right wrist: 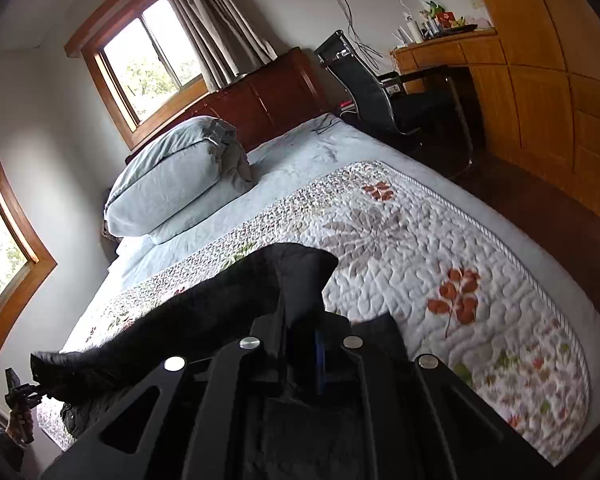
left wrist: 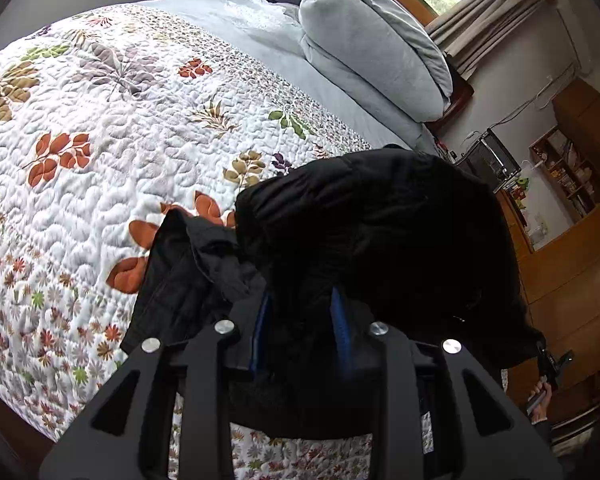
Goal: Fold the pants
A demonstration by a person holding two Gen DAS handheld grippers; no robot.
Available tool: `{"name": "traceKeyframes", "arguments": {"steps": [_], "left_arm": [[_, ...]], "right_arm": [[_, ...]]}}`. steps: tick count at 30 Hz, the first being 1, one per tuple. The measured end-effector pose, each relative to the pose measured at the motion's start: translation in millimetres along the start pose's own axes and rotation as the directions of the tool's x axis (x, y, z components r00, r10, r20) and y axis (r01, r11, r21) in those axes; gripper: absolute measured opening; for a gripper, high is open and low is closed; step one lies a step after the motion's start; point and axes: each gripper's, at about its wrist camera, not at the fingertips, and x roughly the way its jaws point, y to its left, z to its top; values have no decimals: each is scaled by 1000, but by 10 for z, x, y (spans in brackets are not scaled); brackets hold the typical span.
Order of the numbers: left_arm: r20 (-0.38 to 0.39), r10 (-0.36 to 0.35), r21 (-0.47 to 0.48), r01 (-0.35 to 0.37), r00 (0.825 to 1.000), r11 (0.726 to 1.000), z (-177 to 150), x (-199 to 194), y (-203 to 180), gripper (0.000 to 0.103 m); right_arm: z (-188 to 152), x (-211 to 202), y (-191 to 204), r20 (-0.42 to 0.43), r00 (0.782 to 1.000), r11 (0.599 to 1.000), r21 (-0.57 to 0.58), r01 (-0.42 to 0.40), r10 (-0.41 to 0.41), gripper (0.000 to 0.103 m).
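Black pants (left wrist: 372, 240) hang lifted above a floral quilt (left wrist: 100, 160) on a bed. My left gripper (left wrist: 300, 320) is shut on the pants, cloth bunched between its blue-padded fingers. The far end of the pants reaches my right gripper (left wrist: 552, 364), small at the right edge. In the right wrist view the pants (right wrist: 220, 304) stretch left toward my left gripper (right wrist: 20, 392). My right gripper (right wrist: 304, 356) is shut on the pants' cloth, held over the quilt (right wrist: 440, 240).
A folded pale blue duvet (right wrist: 172, 184) lies on the blue sheet near the dark wood headboard (right wrist: 268, 100). A black chair (right wrist: 376, 92) and a wooden desk (right wrist: 452, 56) stand beside the bed. Windows are on the left wall.
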Motion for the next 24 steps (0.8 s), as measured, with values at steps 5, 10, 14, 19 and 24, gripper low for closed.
{"name": "traceKeyframes", "arguments": {"steps": [5,10,14,19,24], "left_arm": [[-10,13,19,-13,1000,1000,-111,-1,32,31],[-52,73,102,-67,996,993,-288,37,26,36],[-58,147,147,-137,987,980,-411,37,59,46],[-47,313,137,-304,949,943,-613,-108,299,80],[-43,278,-48,-280,960,959,-800,-372,594,88]], "right_arm": [[-195,-124,15,-13,1000,1000,2,-6,6,10],[-496,-154,36,-77,996,999,-26,43,-45,10],[-711,-101,-25,-123,986,993,-38,109,-113,13],[-922,-97,-98,-151,962,974,-56,220,-226,52],[-1050,-218,-143,-154,957,969,9,249,-244,67]]}}
